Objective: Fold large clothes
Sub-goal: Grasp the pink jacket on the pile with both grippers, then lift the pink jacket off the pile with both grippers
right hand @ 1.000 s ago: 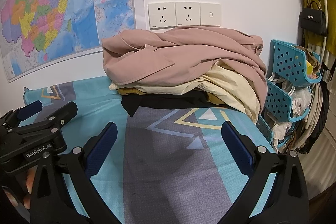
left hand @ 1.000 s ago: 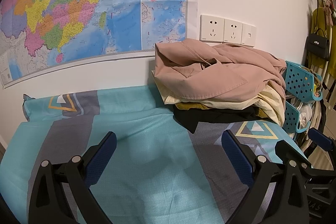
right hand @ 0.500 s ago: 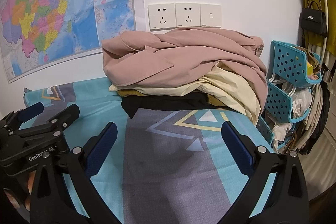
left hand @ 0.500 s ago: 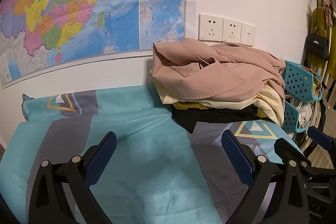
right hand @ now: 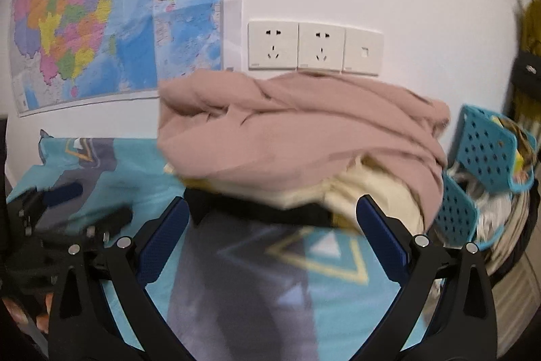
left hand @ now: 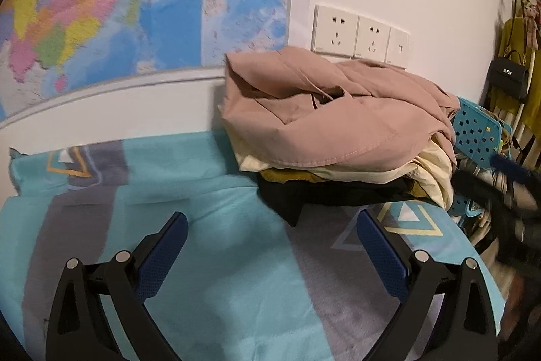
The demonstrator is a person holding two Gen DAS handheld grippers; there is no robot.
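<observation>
Cloth, soft and limp: the pink garment (right hand: 297, 137) topping the pile ahead of both spread, empty claws (left hand: 272, 254) (right hand: 272, 246) is best pinched at its hem.

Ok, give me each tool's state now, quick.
Left tool: open, holding nothing.
Right tool: open, holding nothing.

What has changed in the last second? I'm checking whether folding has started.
Not yet. Both grippers moved toward the clothes pile, the right gripper more so: its open tips now frame the pile's front edge. The left gripper is also open and holds nothing. The pile and bedsheet are unchanged.
</observation>
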